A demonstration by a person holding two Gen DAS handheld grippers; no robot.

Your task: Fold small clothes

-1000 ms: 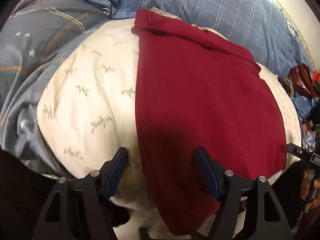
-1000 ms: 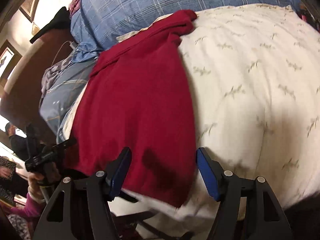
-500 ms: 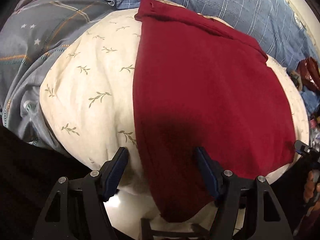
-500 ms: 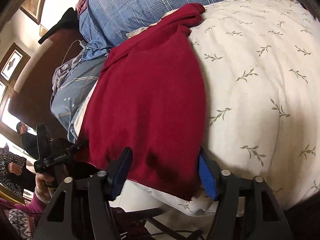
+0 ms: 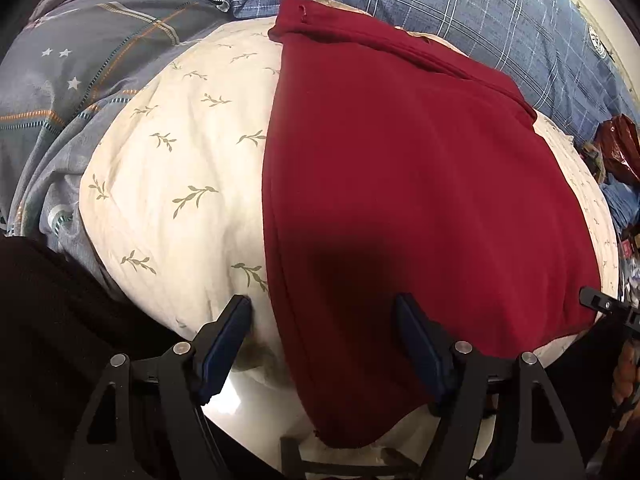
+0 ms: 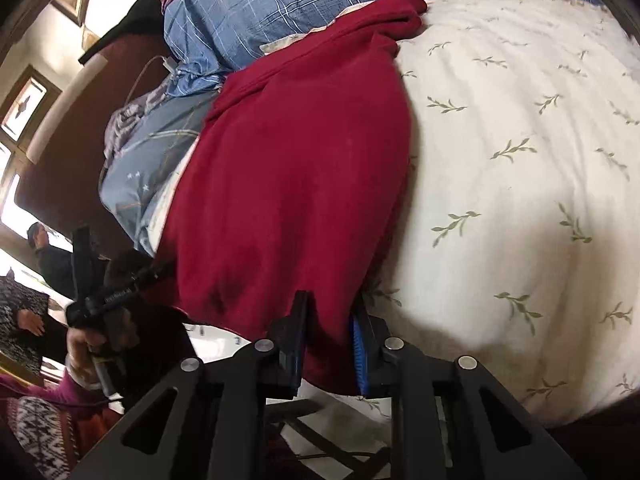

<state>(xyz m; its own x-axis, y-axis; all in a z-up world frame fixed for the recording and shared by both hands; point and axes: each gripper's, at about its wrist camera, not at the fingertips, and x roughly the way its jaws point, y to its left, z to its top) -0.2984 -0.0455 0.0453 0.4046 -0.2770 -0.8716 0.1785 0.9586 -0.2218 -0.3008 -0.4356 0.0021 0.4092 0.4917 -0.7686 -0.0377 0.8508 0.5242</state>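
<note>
Lying flat across a cream pillow (image 5: 180, 184) printed with small green sprigs, the red garment (image 5: 408, 200) fills the centre and right of the left wrist view, its near edge hanging over the pillow's front toward the bottom of the frame. The left gripper (image 5: 324, 344) has its fingers (image 5: 224, 344) spread wide, one on the cream cloth at lower left and the other over the red fabric at lower centre-right, so the garment's left edge runs between them; it has hold of nothing.

Seen from the right wrist view, the same garment (image 6: 304, 168) runs from the upper centre down to the bottom centre, with the pillow (image 6: 520, 200) to its right. The right gripper (image 6: 328, 344) has its fingers (image 6: 294, 340) drawn close together with the garment's lower corner pinched between them. A blue plaid blanket (image 6: 304, 0) lies across the top of the frame behind the pillow, and a grey starred cover (image 5: 80, 80) sits at upper left in the left wrist view.
</note>
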